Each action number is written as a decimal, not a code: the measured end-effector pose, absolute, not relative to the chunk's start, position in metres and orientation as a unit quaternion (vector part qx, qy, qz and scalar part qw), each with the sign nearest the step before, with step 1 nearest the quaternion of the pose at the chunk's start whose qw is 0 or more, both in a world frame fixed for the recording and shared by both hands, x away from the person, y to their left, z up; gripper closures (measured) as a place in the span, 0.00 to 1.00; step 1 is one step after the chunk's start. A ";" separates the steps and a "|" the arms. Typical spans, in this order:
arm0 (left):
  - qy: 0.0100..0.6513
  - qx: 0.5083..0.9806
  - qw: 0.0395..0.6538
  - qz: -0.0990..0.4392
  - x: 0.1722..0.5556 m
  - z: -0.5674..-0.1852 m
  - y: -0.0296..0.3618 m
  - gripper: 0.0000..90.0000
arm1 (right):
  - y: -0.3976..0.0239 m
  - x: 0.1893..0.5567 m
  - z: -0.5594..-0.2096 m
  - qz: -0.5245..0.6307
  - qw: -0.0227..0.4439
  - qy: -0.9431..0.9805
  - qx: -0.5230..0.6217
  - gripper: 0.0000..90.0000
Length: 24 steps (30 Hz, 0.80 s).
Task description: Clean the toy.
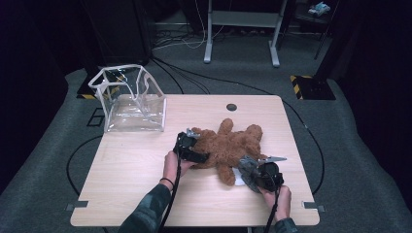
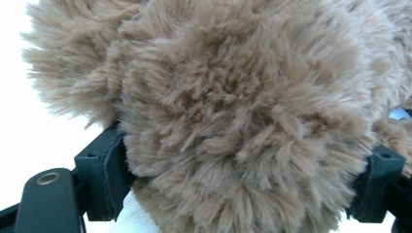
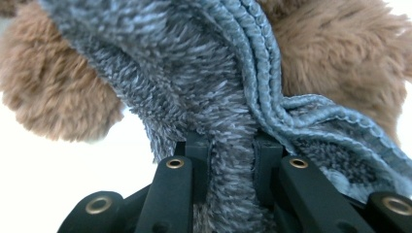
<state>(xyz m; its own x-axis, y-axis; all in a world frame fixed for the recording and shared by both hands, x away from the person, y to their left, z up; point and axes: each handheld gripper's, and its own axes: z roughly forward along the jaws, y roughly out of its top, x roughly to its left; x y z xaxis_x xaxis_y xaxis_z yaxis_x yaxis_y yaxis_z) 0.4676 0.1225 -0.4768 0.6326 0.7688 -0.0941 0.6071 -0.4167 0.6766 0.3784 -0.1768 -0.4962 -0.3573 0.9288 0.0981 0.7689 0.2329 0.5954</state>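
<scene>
A brown plush teddy bear (image 1: 228,145) lies flat in the middle of the wooden table (image 1: 136,170). My left gripper (image 1: 196,149) is at the bear's left side. In the left gripper view its jaws stand wide and press on a round furry part of the bear (image 2: 243,126) from both sides. My right gripper (image 1: 248,171) is at the bear's lower right, shut on a grey fleecy cloth (image 3: 214,97) with a ribbed hem. The cloth (image 1: 244,165) hangs against the brown fur (image 3: 335,53), bunched between the narrow jaws.
A clear plastic bag with white edging (image 1: 130,99) stands open at the table's back left corner. A round cable hole (image 1: 231,107) sits near the back edge. Bare tabletop lies to the left and front of the bear.
</scene>
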 end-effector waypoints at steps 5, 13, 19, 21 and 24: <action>0.413 0.834 0.348 0.115 0.468 -0.477 0.123 0.17 | -0.188 0.371 -0.470 0.319 0.155 0.760 0.544 0.83; 0.412 0.834 0.350 0.114 0.469 -0.477 0.123 0.17 | -0.208 0.394 -0.434 0.332 0.211 0.738 0.549 0.83; 0.413 0.834 0.348 0.114 0.468 -0.477 0.123 0.17 | -0.212 0.417 -0.462 0.283 0.198 0.744 0.572 0.83; 0.413 0.834 0.348 0.114 0.468 -0.477 0.123 0.17 | -0.215 0.416 -0.467 0.284 0.195 0.739 0.579 0.83; 0.412 0.835 0.347 0.115 0.468 -0.477 0.122 0.17 | -0.218 0.416 -0.469 0.277 0.194 0.739 0.583 0.83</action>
